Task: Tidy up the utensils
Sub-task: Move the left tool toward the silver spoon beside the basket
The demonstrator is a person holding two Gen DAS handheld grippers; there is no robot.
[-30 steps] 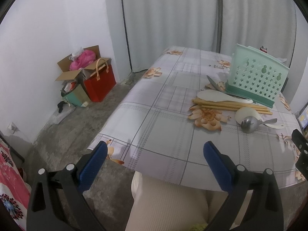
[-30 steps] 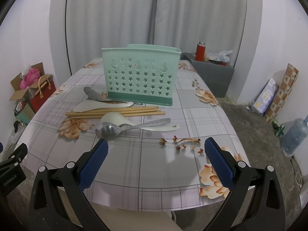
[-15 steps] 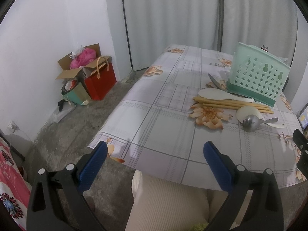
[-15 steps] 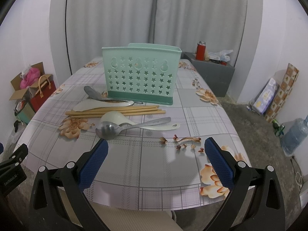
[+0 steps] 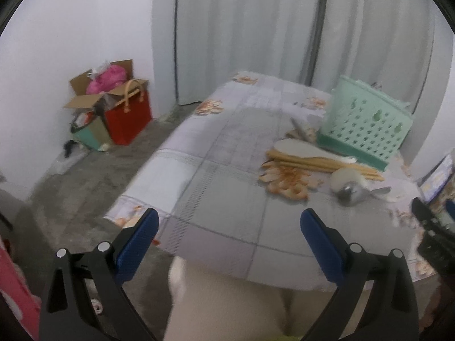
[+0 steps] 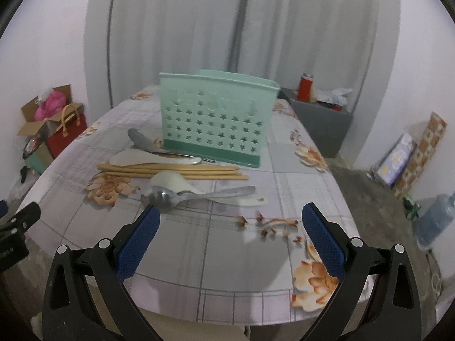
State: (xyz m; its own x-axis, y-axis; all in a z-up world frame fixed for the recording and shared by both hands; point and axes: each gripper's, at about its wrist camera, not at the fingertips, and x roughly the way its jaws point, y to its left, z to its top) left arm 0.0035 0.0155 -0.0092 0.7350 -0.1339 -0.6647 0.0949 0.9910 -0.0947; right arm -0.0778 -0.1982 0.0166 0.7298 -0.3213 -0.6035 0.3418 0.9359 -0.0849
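Left wrist view, somewhat blurred: the left gripper (image 5: 229, 236) hangs over the near table edge at the bottom of the frame, its two blue ribbed pads spread wide with nothing between them. The table (image 5: 227, 187) wears a smooth checked cloth printed with orange flowers. At right of centre stands a mint-green plastic basket (image 5: 365, 125), its wall pierced with star-shaped holes; the utensils lie just in front of it: a flat white rice paddle (image 5: 301, 149) across a bundle of round wooden chopsticks (image 5: 318, 163), a white ladle (image 5: 345, 176) and a shiny metal spoon (image 5: 351, 193). This view alone shows the person's cream ribbed garment (image 5: 227, 304) at the bottom, and gives the closer look at the open cardboard box (image 5: 93, 93) and red bag (image 5: 129, 116) at left. Right wrist view: the right gripper (image 6: 230, 233) is likewise spread and empty, low in the frame. The basket (image 6: 213, 119) faces the camera squarely at centre, upright. Seen clearly only here: a second metal spoon (image 6: 142, 140) beside the basket's left foot, a red flask (image 6: 305, 88) on a grey cabinet (image 6: 321, 119), and a water bottle (image 6: 436, 221) at lower right.
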